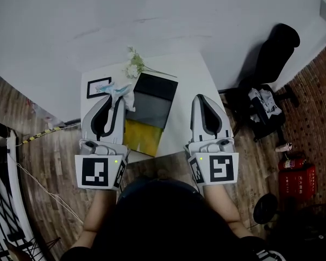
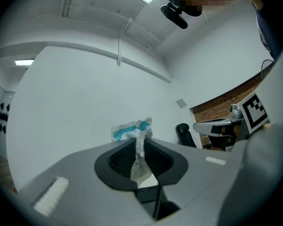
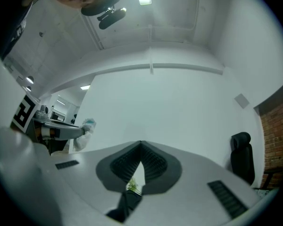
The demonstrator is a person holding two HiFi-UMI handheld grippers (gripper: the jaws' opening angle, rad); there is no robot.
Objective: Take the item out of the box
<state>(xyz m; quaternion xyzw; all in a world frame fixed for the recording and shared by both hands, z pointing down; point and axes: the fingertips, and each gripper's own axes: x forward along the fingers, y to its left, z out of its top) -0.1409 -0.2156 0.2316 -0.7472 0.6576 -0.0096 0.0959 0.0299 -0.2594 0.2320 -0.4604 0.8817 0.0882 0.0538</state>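
An open box (image 1: 150,109) lies on the white table (image 1: 190,78), with a black lid at the far end, a grey middle and a yellow near part. My left gripper (image 1: 118,95) hovers at the box's left edge, shut on a crinkled white and blue packet (image 1: 117,89). In the left gripper view the packet (image 2: 132,130) sticks up past the fingertips, and its lower end hangs between the ribbed pads (image 2: 121,158). My right gripper (image 1: 200,98) is held to the right of the box, over the table. Its tips (image 3: 140,145) meet with nothing between them.
White artificial flowers (image 1: 135,64) lie at the table's far edge by the lid. A small black-framed card (image 1: 98,86) sits at the far left corner. A black office chair (image 1: 269,75) and red fire extinguishers (image 1: 296,174) stand on the wooden floor to the right.
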